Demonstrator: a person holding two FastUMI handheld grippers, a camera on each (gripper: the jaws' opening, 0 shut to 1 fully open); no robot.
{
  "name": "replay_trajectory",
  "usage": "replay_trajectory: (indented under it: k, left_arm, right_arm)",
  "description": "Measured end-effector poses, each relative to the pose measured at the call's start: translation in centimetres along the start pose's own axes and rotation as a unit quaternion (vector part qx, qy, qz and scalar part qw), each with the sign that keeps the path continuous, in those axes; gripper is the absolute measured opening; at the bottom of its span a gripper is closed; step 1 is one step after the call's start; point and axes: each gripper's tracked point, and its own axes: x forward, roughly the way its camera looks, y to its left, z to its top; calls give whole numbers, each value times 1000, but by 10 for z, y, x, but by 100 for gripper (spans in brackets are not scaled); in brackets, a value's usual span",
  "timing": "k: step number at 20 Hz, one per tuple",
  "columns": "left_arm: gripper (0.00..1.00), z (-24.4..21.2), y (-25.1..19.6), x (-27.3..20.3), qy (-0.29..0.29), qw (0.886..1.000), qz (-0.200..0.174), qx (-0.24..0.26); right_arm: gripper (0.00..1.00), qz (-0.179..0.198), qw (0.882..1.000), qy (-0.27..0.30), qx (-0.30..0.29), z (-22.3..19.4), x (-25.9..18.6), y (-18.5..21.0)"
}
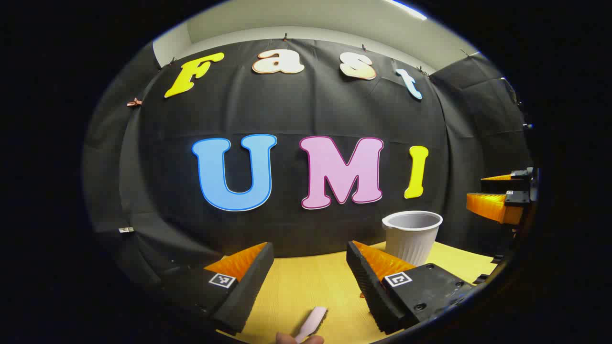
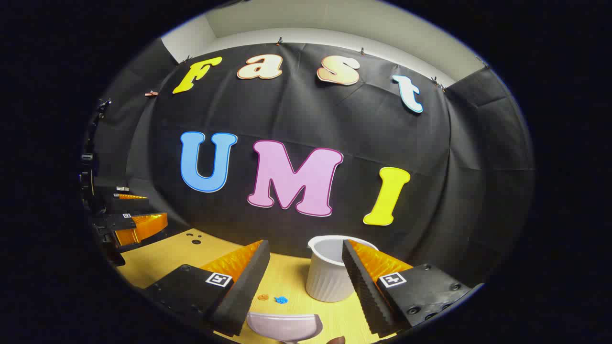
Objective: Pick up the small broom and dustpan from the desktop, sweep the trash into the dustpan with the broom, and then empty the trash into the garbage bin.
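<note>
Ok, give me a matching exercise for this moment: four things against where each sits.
Things:
1. garbage bin
2. dustpan
3. trash bits
4. broom handle

Places:
A. bottom edge, left gripper view, between its fingers
B. desktop, between dustpan and bin
C. against the wall
D. bottom edge, right gripper view

Pairs: 1-C, 2-D, 3-B, 4-A

tabletop: pale yellow wood grain, running to the black cloth wall at the far edge.
bin: white ribbed cup-shaped bin, upright, open top, standing far on the tabletop near the wall.
scraps: one blue and one orange bit, side by side, just left of the bin.
dustpan: pale, at the near edge, nearer than the scraps.
broom handle: pale, lying at the near edge.
</note>
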Motion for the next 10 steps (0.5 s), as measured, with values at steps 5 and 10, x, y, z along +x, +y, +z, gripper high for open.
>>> replay_trajectory:
  k: [5,10]
  left_arm:
    - [97,-4,2,-3,1,1000,-3,7]
    - [97,-9,3,-7,6,1000,-5,18]
  right_arm:
    - [95,8,1000,11,2,-7,-4,6]
    - [95,11,1000,19,5,-13,-9,6]
